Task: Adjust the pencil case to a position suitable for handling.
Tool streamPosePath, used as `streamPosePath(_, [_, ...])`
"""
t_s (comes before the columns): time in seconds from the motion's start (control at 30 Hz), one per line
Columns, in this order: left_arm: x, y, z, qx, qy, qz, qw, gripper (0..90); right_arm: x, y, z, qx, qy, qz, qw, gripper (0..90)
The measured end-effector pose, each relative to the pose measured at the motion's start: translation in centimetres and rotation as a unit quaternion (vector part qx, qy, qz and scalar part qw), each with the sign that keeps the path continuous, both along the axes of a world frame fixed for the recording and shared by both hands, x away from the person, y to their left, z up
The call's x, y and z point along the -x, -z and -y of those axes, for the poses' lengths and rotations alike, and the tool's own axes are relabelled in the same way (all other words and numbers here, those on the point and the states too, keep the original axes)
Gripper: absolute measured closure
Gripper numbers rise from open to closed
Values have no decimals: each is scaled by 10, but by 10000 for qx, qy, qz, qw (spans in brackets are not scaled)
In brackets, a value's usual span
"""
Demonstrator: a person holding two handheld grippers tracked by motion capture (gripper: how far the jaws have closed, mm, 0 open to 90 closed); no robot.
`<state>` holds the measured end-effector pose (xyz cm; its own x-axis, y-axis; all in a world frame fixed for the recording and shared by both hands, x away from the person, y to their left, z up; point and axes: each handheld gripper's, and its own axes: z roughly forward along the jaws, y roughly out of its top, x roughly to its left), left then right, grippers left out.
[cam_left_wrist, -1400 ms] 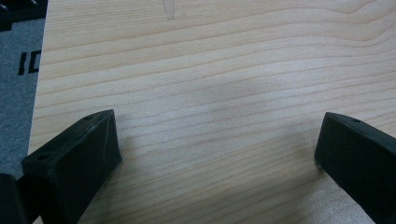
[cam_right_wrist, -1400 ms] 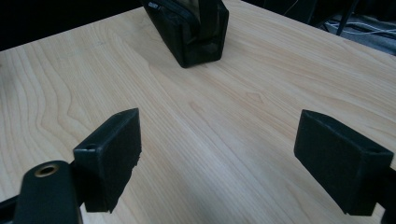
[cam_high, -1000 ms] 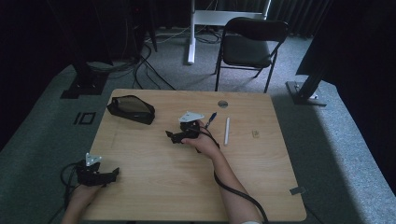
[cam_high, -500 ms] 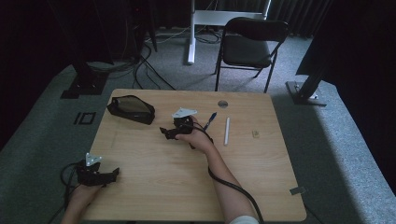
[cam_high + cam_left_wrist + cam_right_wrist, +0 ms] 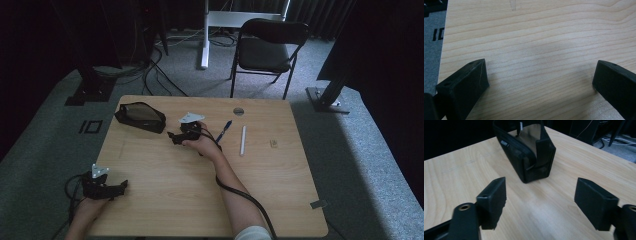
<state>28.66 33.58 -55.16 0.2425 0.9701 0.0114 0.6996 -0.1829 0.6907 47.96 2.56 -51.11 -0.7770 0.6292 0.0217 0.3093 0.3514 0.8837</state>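
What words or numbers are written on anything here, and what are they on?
No text here can be read.
Black pouch: a small pale label on its side, too blurred to read.
Grey floor: black marks beside the table, cut off, not readable.

- A recording lab or studio space, and a dim one: black curtains (image 5: 45, 45) hang all around the back and sides.
- Grey carpet (image 5: 350, 150) covers the floor, with loose cables (image 5: 160, 75) snaking across it behind the table.
- Black stand bases (image 5: 87, 92) sit on the carpet left and right, the sort that carry rigs or lights.
- One plain wooden table (image 5: 165, 200) stands in the middle, a work surface rather than a furnished desk.
- A black folding chair (image 5: 267, 50) waits at the far side, beside the white leg of a second desk (image 5: 204, 35).
- Tape marks (image 5: 91, 126) are stuck on the floor near the table's left corner.
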Motion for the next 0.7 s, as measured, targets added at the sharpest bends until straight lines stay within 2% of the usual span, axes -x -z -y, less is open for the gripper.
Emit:
streamPosePath(0.13, [0, 0, 0, -1, 1, 0, 10000, 1, -3, -1, -4, -15, 17, 45, 10000, 314])
streamPosePath(0.2, [0, 0, 0, 2, -2, 3, 10000, 1, -5, -1, -8, 81, -42, 187, 9998, 359])
streamPosePath(0.43, [0, 0, 0, 2, 8, 3, 10000, 1, -13, 1, -19, 35, -84, 212, 9997, 420])
streamPosePath(0.5, [0, 0, 0, 2, 8, 3, 10000, 1, -16, 3, -21, -38, -60, 143, 9999, 454])
streamPosePath(0.7, [0, 0, 0, 1, 9, 2, 10000, 1, -24, 8, -28, -12, -25, 125, 9999, 475])
